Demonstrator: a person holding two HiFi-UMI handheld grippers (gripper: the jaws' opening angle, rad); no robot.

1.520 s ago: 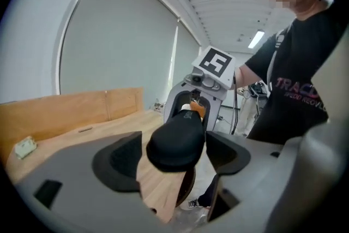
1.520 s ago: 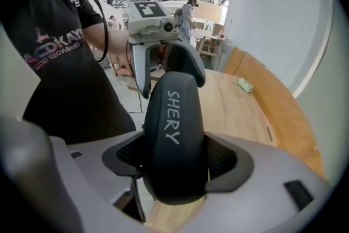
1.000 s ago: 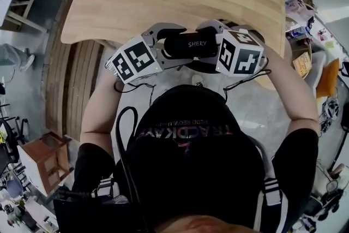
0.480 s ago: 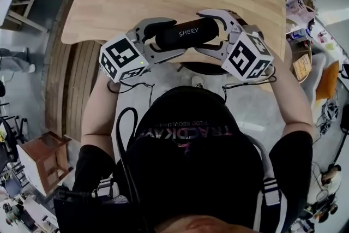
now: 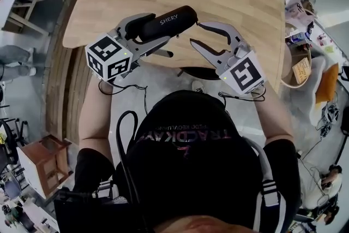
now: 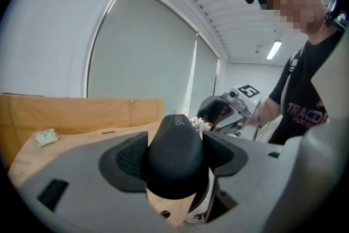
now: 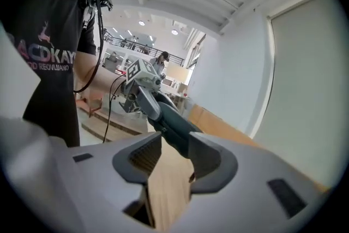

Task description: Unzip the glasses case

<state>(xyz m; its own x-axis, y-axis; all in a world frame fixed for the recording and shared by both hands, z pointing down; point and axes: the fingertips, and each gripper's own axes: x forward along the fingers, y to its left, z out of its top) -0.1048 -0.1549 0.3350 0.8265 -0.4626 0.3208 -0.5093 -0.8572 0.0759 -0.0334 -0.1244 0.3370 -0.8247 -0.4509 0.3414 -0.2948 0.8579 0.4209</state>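
Item: case (image 5: 166, 22), clenched lengthwise in left gripper (image 5: 158, 35); free end pointing toward right gripper (image 5: 197, 33), near it, empty, jaws closing.

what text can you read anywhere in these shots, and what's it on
"SHERY": white letters on the black case.
"TRACDKAY": across the chest of the person's black shirt; the smaller line beside it is too blurred to read.
Dark print on a white item below the case in the left gripper view: too small to read.
The gripper cubes carry only square markers, no words.
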